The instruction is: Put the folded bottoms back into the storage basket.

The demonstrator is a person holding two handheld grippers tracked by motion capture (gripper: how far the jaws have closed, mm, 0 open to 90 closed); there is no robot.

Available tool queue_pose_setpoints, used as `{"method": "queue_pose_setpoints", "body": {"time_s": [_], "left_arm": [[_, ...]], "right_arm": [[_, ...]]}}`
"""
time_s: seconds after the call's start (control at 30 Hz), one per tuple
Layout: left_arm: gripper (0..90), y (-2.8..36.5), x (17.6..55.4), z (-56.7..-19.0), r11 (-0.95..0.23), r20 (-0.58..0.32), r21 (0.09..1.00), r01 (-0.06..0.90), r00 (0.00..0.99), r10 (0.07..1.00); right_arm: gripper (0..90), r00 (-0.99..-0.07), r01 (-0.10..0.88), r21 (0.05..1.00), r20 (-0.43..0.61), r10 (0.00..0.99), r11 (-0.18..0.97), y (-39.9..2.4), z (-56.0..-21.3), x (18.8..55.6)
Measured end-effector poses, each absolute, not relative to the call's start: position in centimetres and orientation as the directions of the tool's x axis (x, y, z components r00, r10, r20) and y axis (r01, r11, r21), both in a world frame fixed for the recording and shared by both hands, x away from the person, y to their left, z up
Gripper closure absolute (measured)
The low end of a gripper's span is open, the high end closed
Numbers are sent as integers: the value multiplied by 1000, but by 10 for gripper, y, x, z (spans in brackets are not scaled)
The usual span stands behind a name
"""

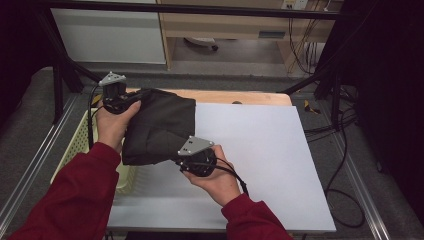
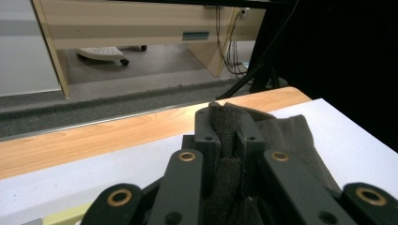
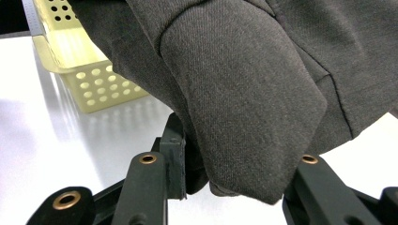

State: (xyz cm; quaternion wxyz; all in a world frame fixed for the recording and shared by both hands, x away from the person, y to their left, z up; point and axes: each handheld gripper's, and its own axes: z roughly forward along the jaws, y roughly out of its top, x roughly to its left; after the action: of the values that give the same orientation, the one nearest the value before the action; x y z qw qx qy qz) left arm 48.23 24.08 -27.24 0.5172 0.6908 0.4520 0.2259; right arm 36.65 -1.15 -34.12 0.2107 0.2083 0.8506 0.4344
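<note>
While both grippers are clamping a dark garment (image 1: 160, 127) left of centre frame, the left gripper (image 1: 118, 100) and right gripper (image 1: 192, 161) are lifting it beside the yellow basket (image 1: 80, 137); spreading it flat on the white table (image 1: 260, 150) likely follows.

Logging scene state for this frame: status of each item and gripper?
dark garment: folded, held between both grippers, partly over the basket.
left gripper: shut on the garment's far edge, cloth bunched between its jaws.
right gripper: shut on the garment's near fold.
yellow basket: upright at the table's left edge; contents can't be seen.
white table sheet: flat, bare.
</note>
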Motion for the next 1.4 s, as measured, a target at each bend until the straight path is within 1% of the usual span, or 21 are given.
{"method": "queue_pose_setpoints", "body": {"time_s": [0.67, 0.83, 0.93, 1.2, 1.4], "left_arm": [[827, 271, 485, -263, -35, -153, 923, 383, 450, 880], [827, 280, 494, -259, -25, -159, 921, 388, 435, 886], [828, 283, 501, -257, -50, -136, 920, 389, 437, 889], [827, 300, 510, -257, -8, -172, 918, 397, 417, 892], [827, 311, 512, -255, -17, -160, 917, 398, 407, 899]], "right_arm": [[629, -836, 153, 835, -176, 520, 529, 18, -334, 377], [629, -837, 157, 841, -165, 522, 518, 28, -334, 383], [629, -836, 159, 844, -160, 525, 511, 34, -334, 390], [629, -835, 163, 846, -156, 527, 508, 46, -332, 402], [629, -838, 148, 852, -162, 521, 503, 56, -331, 407]]}}
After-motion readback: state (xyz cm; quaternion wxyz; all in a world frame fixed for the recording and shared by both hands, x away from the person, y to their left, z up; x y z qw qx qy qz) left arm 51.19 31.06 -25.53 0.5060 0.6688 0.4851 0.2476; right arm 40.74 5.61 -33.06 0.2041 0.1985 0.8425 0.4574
